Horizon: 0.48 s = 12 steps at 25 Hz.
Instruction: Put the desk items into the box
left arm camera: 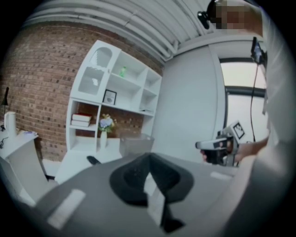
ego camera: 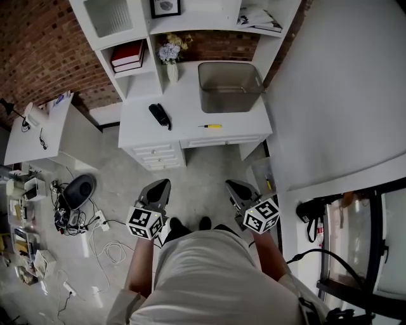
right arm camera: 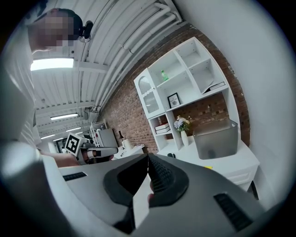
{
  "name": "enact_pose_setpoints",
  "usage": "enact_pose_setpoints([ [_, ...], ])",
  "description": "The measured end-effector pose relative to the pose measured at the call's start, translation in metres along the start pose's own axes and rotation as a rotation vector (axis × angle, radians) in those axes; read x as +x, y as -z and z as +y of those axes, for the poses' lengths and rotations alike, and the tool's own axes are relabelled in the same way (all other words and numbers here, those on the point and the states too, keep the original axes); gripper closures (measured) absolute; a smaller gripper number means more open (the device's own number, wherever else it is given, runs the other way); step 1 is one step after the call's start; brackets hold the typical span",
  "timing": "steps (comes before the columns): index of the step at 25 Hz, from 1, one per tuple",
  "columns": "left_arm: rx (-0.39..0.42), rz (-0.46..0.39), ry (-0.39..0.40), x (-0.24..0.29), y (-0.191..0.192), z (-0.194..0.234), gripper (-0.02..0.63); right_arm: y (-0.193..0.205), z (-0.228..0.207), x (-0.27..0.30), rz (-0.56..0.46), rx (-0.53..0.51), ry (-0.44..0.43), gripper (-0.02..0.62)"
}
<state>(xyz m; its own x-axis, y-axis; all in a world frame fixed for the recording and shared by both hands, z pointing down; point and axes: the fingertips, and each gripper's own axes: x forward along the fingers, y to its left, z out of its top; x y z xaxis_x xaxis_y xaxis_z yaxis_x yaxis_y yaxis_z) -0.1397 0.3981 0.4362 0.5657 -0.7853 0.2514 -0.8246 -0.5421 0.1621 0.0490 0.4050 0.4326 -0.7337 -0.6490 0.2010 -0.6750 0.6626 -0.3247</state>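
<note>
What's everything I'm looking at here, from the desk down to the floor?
desk: one, white, by the brick wall
box: one, grey, desk's back right
handset: one, black, desk's left
screwdriver: one, yellow handle, desk's front, before the box
vase: one, white, with flowers, left of the box
books: small stack, red on top, shelf left of the vase
frame: one, black, shelf above the vase
cables: several, white and black, floor at left
left claw: one, grey, shut, empty
right claw: one, grey, shut, empty
</note>
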Motion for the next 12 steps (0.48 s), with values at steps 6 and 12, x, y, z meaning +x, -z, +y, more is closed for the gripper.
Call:
enact_pose_setpoints([
  [6,0.004,-0.003,-0.007,0.006,0.004,-0.016,0.603,0.004,-0.001,-0.012,0.005,-0.014,-0.020,0.595],
  [12,-0.003,0.008,-0.005,0.014,0.007,-0.022,0.604,0.004,-0.006,-0.019,0.004,-0.008,-0.035,0.595],
])
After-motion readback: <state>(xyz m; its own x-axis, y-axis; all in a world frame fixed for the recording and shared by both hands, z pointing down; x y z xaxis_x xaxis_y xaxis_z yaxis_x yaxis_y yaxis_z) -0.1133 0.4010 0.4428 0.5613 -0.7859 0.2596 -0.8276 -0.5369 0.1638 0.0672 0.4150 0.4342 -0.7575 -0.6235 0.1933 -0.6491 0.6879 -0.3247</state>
